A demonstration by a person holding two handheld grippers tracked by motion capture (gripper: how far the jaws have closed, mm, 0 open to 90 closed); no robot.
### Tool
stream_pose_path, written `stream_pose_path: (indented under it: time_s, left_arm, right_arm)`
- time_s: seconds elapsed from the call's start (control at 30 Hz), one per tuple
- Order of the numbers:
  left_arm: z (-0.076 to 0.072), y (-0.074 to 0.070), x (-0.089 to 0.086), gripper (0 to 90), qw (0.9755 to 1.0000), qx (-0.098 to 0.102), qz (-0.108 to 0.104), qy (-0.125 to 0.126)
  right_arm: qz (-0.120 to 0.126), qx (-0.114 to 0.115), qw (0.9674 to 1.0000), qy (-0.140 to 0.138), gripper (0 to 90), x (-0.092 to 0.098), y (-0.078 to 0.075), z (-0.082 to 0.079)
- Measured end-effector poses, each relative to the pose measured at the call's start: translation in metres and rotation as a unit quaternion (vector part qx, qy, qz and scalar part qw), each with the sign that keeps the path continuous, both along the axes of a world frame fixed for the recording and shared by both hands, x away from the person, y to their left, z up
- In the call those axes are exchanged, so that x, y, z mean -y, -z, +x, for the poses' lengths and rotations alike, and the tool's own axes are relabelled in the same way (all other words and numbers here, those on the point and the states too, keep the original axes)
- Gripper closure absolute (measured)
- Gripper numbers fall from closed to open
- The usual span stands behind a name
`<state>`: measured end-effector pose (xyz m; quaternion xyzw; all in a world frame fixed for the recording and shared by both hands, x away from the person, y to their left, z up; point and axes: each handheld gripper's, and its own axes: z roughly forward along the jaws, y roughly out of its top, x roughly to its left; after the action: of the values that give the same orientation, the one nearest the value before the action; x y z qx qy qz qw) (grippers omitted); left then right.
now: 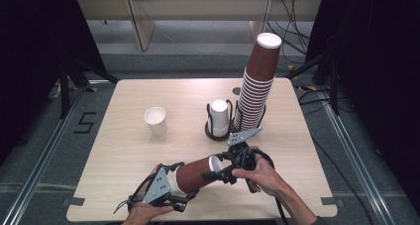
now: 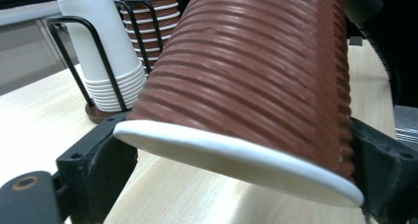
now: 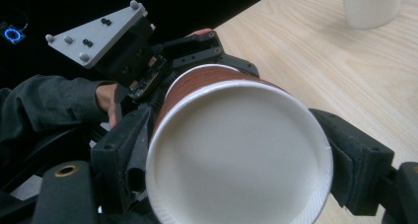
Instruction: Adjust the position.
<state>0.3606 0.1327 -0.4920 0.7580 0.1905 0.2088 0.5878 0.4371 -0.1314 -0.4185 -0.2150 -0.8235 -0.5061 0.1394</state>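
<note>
I have both sets of fingers gripping the brown cup above the worktop; squeeze harder and its ribbed wall could crumple.

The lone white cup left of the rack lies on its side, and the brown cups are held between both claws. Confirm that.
Wrong on one point: the lone white cup stands upright, as the high view shows. The brown cups are indeed between the left claw and right claw.
</note>
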Motion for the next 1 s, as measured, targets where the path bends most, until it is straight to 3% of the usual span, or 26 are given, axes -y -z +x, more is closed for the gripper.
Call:
stream_pose_path:
  time_s: [0.03,0.13,0.2,0.23,0.27,0.37,0.4,0.43,0.47,0.5,0.53,0.6,0.63,0.7,0.73,0.77,0.9,0.93,0.97,1.0]
  left_arm:
    - [0.000,0.000,0.000,9.4,1.0000,0.000,0.000,0.000]
    - [-0.001,-0.002,0.000,9.7,0.9994,-0.006,0.030,0.012]
    - [-0.002,-0.002,0.001,9.7,0.9991,-0.010,0.038,0.018]
    - [-0.002,-0.002,0.004,9.8,0.9985,-0.008,0.047,0.028]
    - [-0.003,-0.003,0.004,9.8,0.9973,-0.015,0.066,0.031]
    - [-0.003,-0.003,0.006,9.8,0.9938,-0.017,0.105,0.034]
    - [-0.003,-0.003,0.006,9.8,0.9938,-0.017,0.105,0.034]
    - [-0.004,-0.002,0.006,9.8,0.9914,-0.023,0.124,0.034]
    - [-0.003,-0.002,0.007,9.8,0.9909,-0.027,0.127,0.036]
    - [-0.003,-0.002,0.007,9.8,0.9909,-0.027,0.127,0.036]
    - [-0.003,-0.001,0.007,9.9,0.9890,-0.029,0.141,0.034]
    - [-0.004,-0.001,0.008,9.8,0.9884,-0.031,0.145,0.035]
    - [-0.004,-0.002,0.008,9.8,0.9876,-0.031,0.150,0.036]
    - [-0.003,-0.003,0.008,9.8,0.9860,-0.032,0.158,0.042]
    - [-0.003,-0.003,0.008,9.8,0.9860,-0.032,0.158,0.042]
    - [-0.004,-0.004,0.008,9.8,0.9860,-0.035,0.158,0.041]
    - [-0.006,-0.008,0.009,9.8,0.9832,-0.030,0.175,0.045]
    - [-0.006,-0.008,0.009,9.8,0.9832,-0.030,0.175,0.045]
    - [-0.007,-0.008,0.010,9.8,0.9831,-0.032,0.173,0.051]
    - [-0.007,-0.009,0.010,9.8,0.9820,-0.031,0.180,0.049]
  right_arm:
    - [-0.002,0.007,1.0000,0.000,20.8,0.000,-0.001,0.000]
    - [-0.029,0.035,0.9989,0.008,16.0,0.001,-0.008,-0.002]
    - [-0.030,0.045,0.9985,0.007,16.4,0.002,-0.010,-0.002]
    - [-0.048,0.079,0.9957,-0.001,16.3,0.004,-0.016,-0.004]
    - [-0.053,0.090,0.9945,-0.005,16.5,0.004,-0.018,-0.004]
    - [-0.093,0.138,0.9856,-0.028,18.1,0.002,-0.023,-0.011]
    - [-0.093,0.138,0.9856,-0.028,18.1,0.002,-0.023,-0.011]
    - [-0.119,0.159,0.9789,-0.049,17.9,-0.001,-0.025,-0.016]
    - [-0.129,0.167,0.9759,-0.055,17.9,-0.002,-0.025,-0.018]
    - [-0.129,0.167,0.9759,-0.055,17.9,-0.002,-0.025,-0.018]
    - [-0.159,0.186,0.9671,-0.070,17.9,-0.007,-0.024,-0.023]
    - [-0.179,0.197,0.9609,-0.078,18.0,-0.010,-0.023,-0.027]
    - [-0.194,0.205,0.9554,-0.086,18.0,-0.013,-0.022,-0.029]
    - [-0.213,0.216,0.9477,-0.100,17.9,-0.018,-0.020,-0.032]
    - [-0.213,0.216,0.9477,-0.100,17.9,-0.018,-0.020,-0.032]
    - [-0.233,0.228,0.9384,-0.115,18.0,-0.022,-0.016,-0.035]
    - [-0.261,0.236,0.9265,-0.133,18.0,-0.029,-0.012,-0.040]
    - [-0.261,0.236,0.9265,-0.133,18.0,-0.029,-0.012,-0.040]
    - [-0.273,0.245,0.9193,-0.142,18.0,-0.032,-0.008,-0.040]
    - [-0.277,0.247,0.9172,-0.145,18.0,-0.033,-0.007,-0.041]
